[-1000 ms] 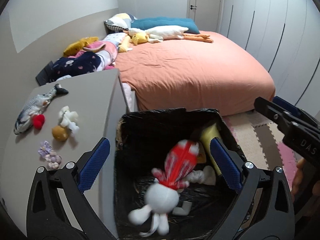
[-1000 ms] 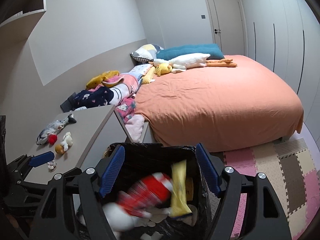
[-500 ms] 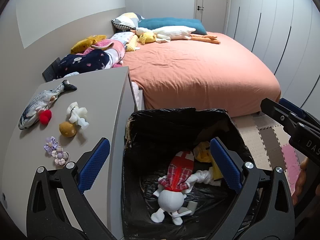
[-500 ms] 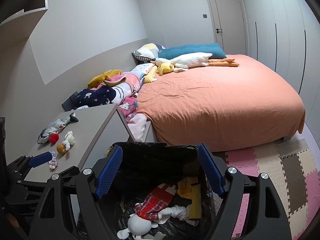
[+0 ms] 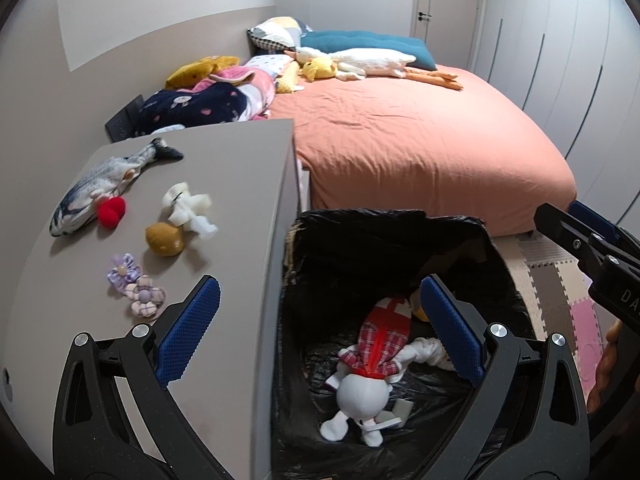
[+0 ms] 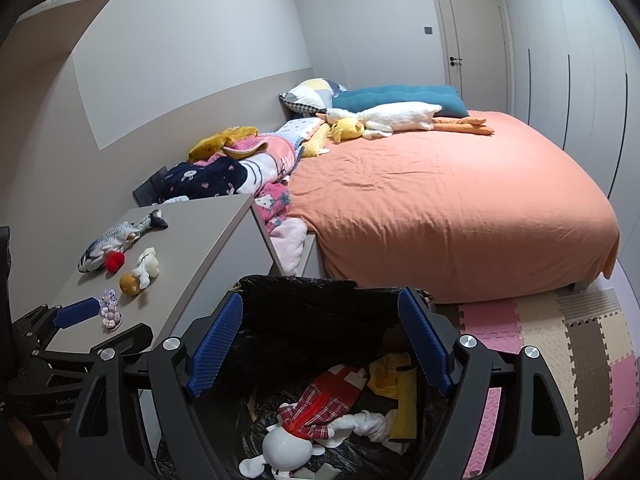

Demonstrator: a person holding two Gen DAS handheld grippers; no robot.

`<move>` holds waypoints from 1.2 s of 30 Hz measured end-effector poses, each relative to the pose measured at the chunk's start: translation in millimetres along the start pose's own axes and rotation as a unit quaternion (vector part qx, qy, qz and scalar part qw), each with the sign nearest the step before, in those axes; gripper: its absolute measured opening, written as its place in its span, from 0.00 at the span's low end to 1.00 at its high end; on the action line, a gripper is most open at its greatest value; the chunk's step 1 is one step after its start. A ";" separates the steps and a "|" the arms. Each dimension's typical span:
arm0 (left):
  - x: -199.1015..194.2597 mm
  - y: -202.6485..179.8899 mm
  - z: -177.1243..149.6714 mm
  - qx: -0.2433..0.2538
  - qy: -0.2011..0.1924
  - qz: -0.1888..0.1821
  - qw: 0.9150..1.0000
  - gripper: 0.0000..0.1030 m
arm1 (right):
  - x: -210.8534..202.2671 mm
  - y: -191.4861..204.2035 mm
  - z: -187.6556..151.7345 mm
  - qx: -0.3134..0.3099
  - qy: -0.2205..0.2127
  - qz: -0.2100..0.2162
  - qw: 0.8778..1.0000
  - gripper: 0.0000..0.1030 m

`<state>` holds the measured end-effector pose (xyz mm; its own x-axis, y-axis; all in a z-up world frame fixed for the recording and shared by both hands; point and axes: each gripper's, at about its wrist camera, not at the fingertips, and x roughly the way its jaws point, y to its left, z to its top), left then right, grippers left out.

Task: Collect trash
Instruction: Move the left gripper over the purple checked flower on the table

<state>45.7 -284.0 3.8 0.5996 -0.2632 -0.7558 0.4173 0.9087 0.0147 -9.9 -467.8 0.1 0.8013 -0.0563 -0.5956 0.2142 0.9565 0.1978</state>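
Both my grippers hang with fingers spread wide and nothing held, my left gripper and my right gripper both over the black-lined trash bin. Inside the bin lie one white doll in a red plaid dress and one yellow item. On the grey cabinet top beside the bin I count one plush fish, one red ball, one white rag toy, one brown ball and two fabric flowers.

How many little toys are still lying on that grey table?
6 on the table: fish, red ball, white rag toy, brown ball, purple flower, pink checked flower. None looks hidden.
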 end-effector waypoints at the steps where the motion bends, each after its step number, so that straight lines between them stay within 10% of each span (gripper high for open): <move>1: 0.2 3.4 -0.7 -0.003 0.001 0.003 1.000 0.94 | 1.7 2.5 -0.1 -0.002 0.001 0.002 1.000 0.78; 36: 35.9 129.0 -34.9 -0.119 0.047 0.080 0.988 0.81 | 77.0 97.1 -3.2 -0.062 0.049 0.078 0.994 0.78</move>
<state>97.3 -164.9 -44.3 0.5742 -0.0879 -0.8140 0.1419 0.9899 -0.0068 70.8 -378.3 -29.1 0.7597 0.1175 -0.6396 0.0162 0.9798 0.1993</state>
